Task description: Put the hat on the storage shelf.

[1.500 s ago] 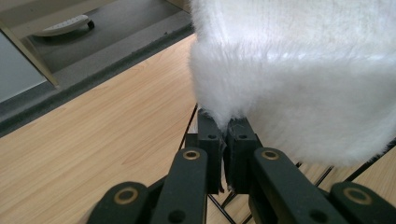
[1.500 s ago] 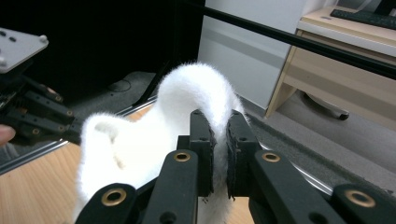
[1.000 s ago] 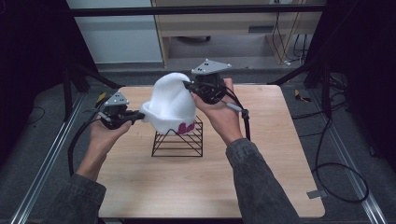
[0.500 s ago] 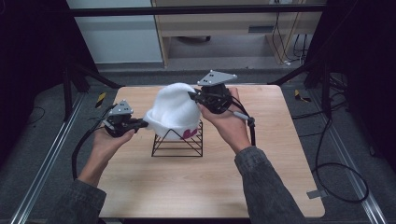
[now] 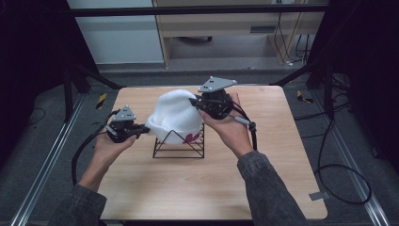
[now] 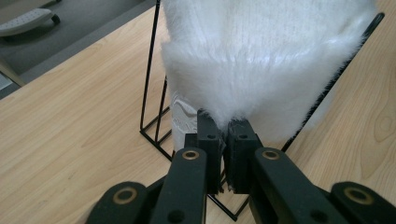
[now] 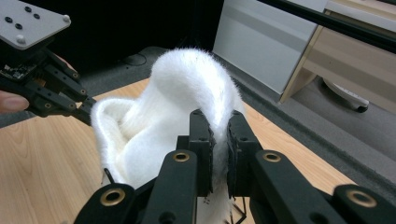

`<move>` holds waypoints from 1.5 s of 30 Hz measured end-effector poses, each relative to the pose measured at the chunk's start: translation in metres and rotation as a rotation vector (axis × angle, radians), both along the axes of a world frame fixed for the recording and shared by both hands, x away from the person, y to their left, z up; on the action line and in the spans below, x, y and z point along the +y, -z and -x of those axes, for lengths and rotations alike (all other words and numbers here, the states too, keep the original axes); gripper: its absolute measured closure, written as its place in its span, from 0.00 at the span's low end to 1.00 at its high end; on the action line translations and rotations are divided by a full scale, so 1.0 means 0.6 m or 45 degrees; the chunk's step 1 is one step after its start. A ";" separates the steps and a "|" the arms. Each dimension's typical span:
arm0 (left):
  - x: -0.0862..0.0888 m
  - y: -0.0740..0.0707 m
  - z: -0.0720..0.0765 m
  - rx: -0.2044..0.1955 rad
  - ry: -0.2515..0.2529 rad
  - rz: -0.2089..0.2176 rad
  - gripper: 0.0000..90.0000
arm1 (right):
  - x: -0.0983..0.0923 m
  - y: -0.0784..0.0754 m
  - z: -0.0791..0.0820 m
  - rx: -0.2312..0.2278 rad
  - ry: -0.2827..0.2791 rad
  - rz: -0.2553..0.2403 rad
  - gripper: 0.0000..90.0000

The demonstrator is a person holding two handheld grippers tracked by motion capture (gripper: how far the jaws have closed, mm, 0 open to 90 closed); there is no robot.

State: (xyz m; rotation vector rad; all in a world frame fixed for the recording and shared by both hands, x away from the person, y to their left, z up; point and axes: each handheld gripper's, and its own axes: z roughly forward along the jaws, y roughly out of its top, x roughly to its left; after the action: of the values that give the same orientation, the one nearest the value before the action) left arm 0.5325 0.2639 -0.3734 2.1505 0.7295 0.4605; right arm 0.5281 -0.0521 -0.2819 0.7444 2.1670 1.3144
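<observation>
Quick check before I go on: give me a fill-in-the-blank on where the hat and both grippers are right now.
1. The left gripper is shut on the hat's fluffy ____.
2. The white hat hangs over a black ____ stand.
3. The right gripper is ____ on the hat.
4. The stand rests on a ____ table.

Missing words: brim; wire; shut; wooden

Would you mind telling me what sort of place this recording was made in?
Probably a lab or workshop recording station: a bare wooden table inside a dark metal frame, loose cables on the grey floor, and pale cabinets behind.
</observation>
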 end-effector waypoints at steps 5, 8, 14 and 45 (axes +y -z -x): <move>0.002 0.005 0.006 -0.005 -0.014 0.013 0.96 | 0.004 0.003 0.000 0.005 -0.009 0.007 0.92; 0.002 0.008 0.009 -0.004 -0.031 0.029 0.95 | 0.005 0.005 -0.001 0.009 -0.009 0.010 0.92; 0.007 0.016 0.016 -0.008 -0.055 0.062 0.95 | 0.006 0.010 0.000 0.029 -0.022 0.025 0.92; 0.004 0.065 0.023 0.028 -0.038 0.001 0.95 | 0.019 0.056 0.002 0.132 -0.044 0.080 0.90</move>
State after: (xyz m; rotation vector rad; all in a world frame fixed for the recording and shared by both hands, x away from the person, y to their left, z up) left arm 0.5190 0.2665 -0.4124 2.1494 0.7746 0.4527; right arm 0.5269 -0.0408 -0.3157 0.7694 2.3011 1.2437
